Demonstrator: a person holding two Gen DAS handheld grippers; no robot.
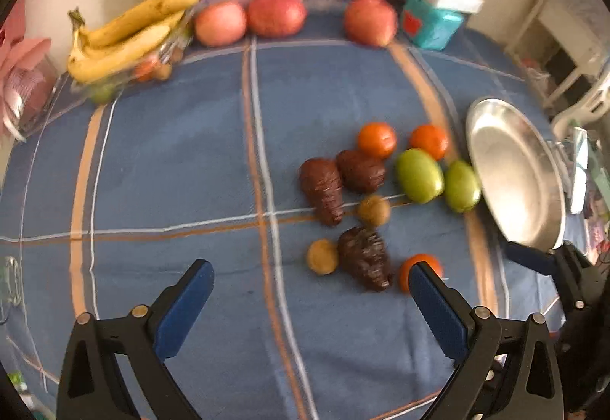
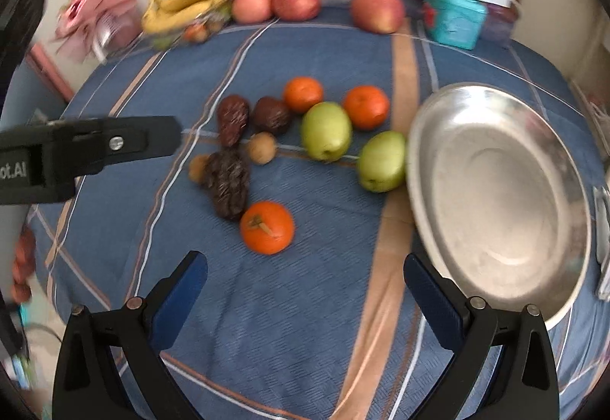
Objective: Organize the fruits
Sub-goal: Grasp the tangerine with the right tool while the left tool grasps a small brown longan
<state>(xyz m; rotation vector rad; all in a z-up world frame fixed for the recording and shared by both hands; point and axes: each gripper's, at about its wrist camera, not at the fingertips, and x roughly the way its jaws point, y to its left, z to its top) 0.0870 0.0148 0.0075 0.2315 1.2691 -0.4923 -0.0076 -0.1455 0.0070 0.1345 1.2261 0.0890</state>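
Loose fruit lies in a cluster on the blue checked cloth: three oranges, the nearest one (image 2: 267, 227) (image 1: 419, 267), two green apples (image 2: 326, 130) (image 1: 419, 174), three dark brown scaly fruits (image 2: 228, 183) (image 1: 364, 258) and two small tan round fruits (image 2: 261, 148) (image 1: 323, 256). A silver metal plate (image 2: 495, 191) (image 1: 514, 172) sits right of the cluster, with nothing in it. My left gripper (image 1: 310, 286) is open above the cloth, just short of the cluster. My right gripper (image 2: 305, 275) is open, close behind the nearest orange. The left gripper's black body (image 2: 87, 149) shows in the right wrist view.
At the back edge lie a banana bunch (image 1: 126, 34) (image 2: 190, 2) on a clear tray, three red apples (image 1: 276, 13) (image 2: 295, 2) and a teal box (image 1: 432, 23) (image 2: 453, 19). A floral cloth hangs behind. A pink flower (image 1: 23, 53) stands far left.
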